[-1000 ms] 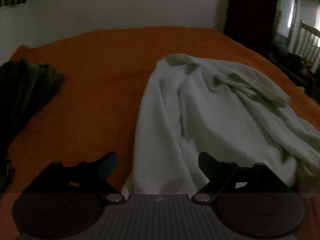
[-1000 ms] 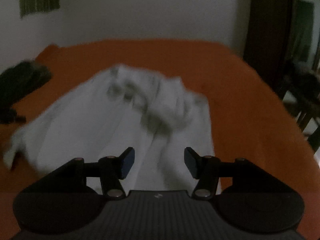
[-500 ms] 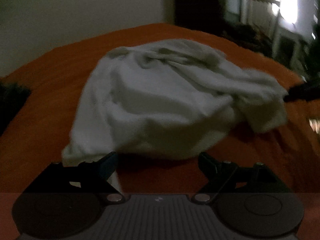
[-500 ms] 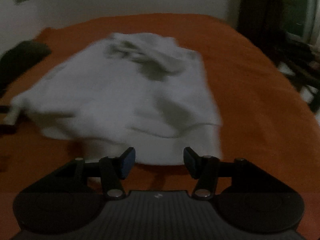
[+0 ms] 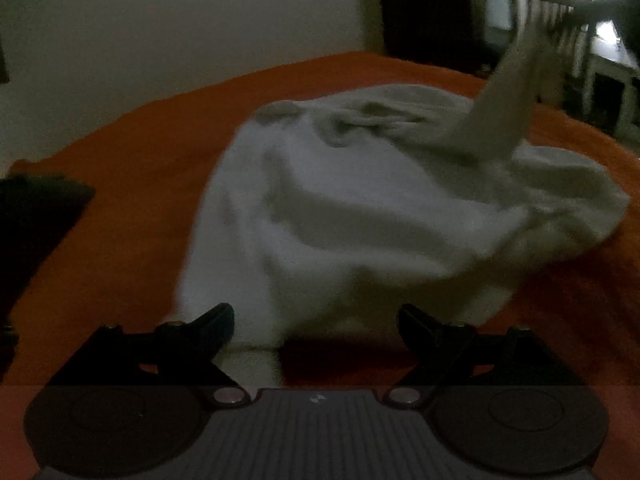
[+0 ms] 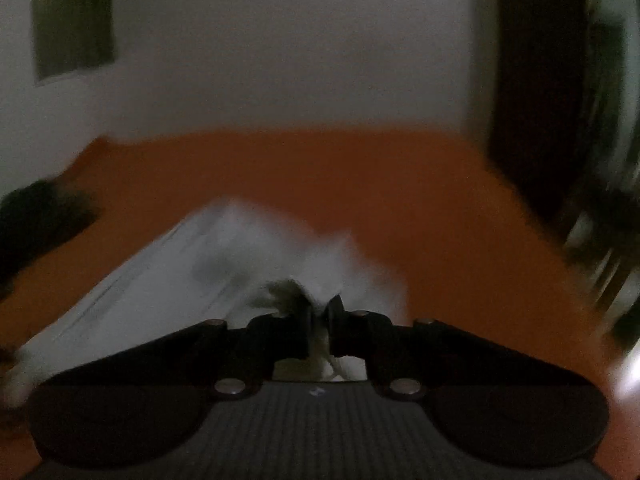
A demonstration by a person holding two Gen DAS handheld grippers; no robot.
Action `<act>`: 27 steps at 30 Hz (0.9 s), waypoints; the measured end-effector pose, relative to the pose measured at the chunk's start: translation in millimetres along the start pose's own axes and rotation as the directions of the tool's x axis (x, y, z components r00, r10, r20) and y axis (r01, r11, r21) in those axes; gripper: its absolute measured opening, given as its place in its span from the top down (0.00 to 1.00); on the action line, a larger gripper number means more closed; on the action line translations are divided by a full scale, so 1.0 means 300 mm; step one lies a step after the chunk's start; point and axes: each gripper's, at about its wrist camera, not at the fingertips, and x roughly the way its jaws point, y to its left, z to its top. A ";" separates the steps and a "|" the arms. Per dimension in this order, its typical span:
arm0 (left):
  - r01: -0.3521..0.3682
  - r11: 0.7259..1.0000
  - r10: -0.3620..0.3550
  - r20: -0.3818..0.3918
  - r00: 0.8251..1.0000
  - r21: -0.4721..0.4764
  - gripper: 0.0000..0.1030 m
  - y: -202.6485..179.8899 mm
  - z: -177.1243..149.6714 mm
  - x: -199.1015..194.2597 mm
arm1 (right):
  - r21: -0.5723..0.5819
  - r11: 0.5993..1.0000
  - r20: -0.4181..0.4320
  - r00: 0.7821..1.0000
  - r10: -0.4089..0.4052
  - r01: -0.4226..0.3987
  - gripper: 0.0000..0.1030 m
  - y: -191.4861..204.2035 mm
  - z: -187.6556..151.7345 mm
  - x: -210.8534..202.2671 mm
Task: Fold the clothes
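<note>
Orange bedspread [image 5: 140,184] carries a crumpled white garment [image 5: 360,216], one far-right corner lifted by the right gripper [image 6: 320,314] clenched on it, while the left gripper [image 5: 316,320] hovers released at its near edge.

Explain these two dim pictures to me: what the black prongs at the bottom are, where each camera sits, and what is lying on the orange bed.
There is no robot here. A person holds one pair of tongs in each hand, with a wide-angle camera on each looking forward along its fingers. In the left-hand view, the left tongs are open and hold nothing. A white garment lies crumpled on the orange bed, one part pulled up to the right. In the right-hand view, the right tongs are shut on that garment's cloth. A dark garment lies to the left.
</note>
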 end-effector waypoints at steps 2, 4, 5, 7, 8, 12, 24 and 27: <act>-0.033 0.999 0.033 -0.008 0.999 -0.007 0.13 0.041 -0.008 0.004 | -0.014 0.969 0.106 0.964 -0.243 0.245 0.91 -0.133 0.154 0.060; -0.055 0.998 0.055 -0.020 0.998 -0.009 0.13 0.076 -0.020 0.008 | -0.001 0.897 0.151 0.887 -0.436 0.441 0.91 -0.227 0.243 0.106; -0.058 0.998 0.057 -0.027 0.998 -0.015 0.13 0.088 -0.025 0.012 | 0.007 0.855 0.148 0.845 -0.515 0.519 0.88 -0.259 0.262 0.125; -0.053 0.998 0.052 -0.040 0.998 -0.022 0.12 0.098 -0.035 0.024 | 0.024 0.749 0.140 0.740 -0.658 0.662 0.72 -0.321 0.299 0.161; -0.045 0.999 0.044 -0.045 0.998 -0.018 0.12 0.096 -0.039 0.033 | 0.028 0.696 0.132 0.688 -0.714 0.717 0.46 -0.349 0.313 0.178; -0.063 0.996 0.067 -0.067 0.996 0.057 0.48 0.056 -0.051 0.084 | -0.027 0.838 0.062 0.837 -0.543 0.545 0.46 -0.278 0.170 0.133; -0.381 0.924 0.383 0.092 0.919 -0.044 0.90 0.482 0.440 0.021 | -0.044 0.990 -0.129 0.982 -0.141 0.136 0.46 0.082 -0.334 -0.076; -0.521 0.849 0.528 0.138 0.838 -0.084 0.90 0.668 0.672 0.050 | -0.014 0.991 -0.153 0.980 -0.131 0.130 0.46 0.074 -0.361 -0.076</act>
